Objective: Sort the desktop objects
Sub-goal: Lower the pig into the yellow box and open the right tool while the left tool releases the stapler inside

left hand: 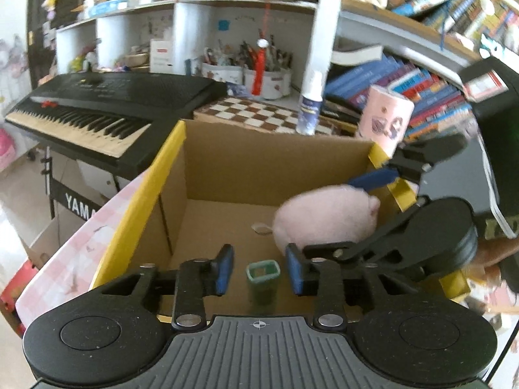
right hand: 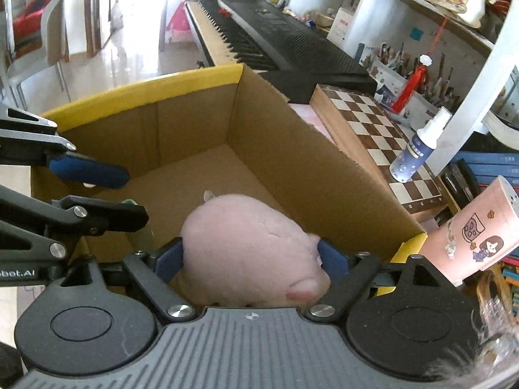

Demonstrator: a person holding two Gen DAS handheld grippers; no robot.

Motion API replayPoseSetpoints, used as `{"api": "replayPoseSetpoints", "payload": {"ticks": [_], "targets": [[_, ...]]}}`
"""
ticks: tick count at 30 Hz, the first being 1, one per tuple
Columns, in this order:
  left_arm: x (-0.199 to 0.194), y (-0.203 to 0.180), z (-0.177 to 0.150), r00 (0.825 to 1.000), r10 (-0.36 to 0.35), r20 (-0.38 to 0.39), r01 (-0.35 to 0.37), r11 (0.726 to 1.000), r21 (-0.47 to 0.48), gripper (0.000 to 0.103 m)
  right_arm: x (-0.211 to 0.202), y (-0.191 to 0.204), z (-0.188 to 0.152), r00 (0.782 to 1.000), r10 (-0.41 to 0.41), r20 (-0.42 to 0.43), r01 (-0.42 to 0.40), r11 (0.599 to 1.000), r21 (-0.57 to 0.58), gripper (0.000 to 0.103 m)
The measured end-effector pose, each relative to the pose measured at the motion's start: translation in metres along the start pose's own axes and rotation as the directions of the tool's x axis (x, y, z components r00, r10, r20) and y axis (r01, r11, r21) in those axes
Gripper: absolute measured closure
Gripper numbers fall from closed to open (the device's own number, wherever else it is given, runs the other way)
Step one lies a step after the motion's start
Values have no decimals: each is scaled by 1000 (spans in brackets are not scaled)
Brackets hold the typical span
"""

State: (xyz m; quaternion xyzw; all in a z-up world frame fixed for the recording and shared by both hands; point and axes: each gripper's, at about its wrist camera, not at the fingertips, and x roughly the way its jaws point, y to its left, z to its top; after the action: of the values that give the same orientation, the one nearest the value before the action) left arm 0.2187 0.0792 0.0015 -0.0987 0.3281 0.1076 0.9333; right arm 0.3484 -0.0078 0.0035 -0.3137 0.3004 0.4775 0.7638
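An open cardboard box [left hand: 259, 162] with yellow rims fills the middle of both views. Over its near side my left gripper [left hand: 260, 269] is open. A small green container [left hand: 262, 278] stands upright between its blue pads, with a gap on each side. My right gripper [right hand: 249, 259] reaches into the box [right hand: 194, 129] with its pads against both sides of a pink plush pig [right hand: 246, 249]. In the left wrist view the pig [left hand: 324, 217] sits low at the box's right side, between the right gripper [left hand: 327, 217] fingers. The left gripper [right hand: 133, 197] shows at the left of the right wrist view.
A black electric keyboard [left hand: 97, 110] stands left of and behind the box. Behind the box are a chessboard [right hand: 382, 136], a spray bottle [right hand: 418, 149], a pink printed carton [right hand: 476, 236], pen holders [left hand: 246, 71] and shelves of books [left hand: 405, 87].
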Motion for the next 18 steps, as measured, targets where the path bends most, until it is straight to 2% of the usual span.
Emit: {"api": "replayPoseSetpoints", "payload": {"ticks": [1, 2, 10, 18], "targets": [[-2, 2, 1, 1000, 6, 7, -6, 1000, -10, 48, -2, -1, 0, 1000, -5, 8, 5, 1000, 5, 16], [-4, 3, 2, 1000, 9, 19, -9, 1000, -17, 44, -4, -2, 0, 1000, -10, 18, 10, 1000, 11, 16], [-26, 0, 13, 994, 27, 103, -23, 999, -36, 29, -41, -11, 2, 989, -40, 140, 26, 995, 97, 16], [-45, 1, 15, 987, 8, 163, -2, 999, -40, 28, -81, -13, -6, 963, -152, 221, 104, 971, 216, 16]]}}
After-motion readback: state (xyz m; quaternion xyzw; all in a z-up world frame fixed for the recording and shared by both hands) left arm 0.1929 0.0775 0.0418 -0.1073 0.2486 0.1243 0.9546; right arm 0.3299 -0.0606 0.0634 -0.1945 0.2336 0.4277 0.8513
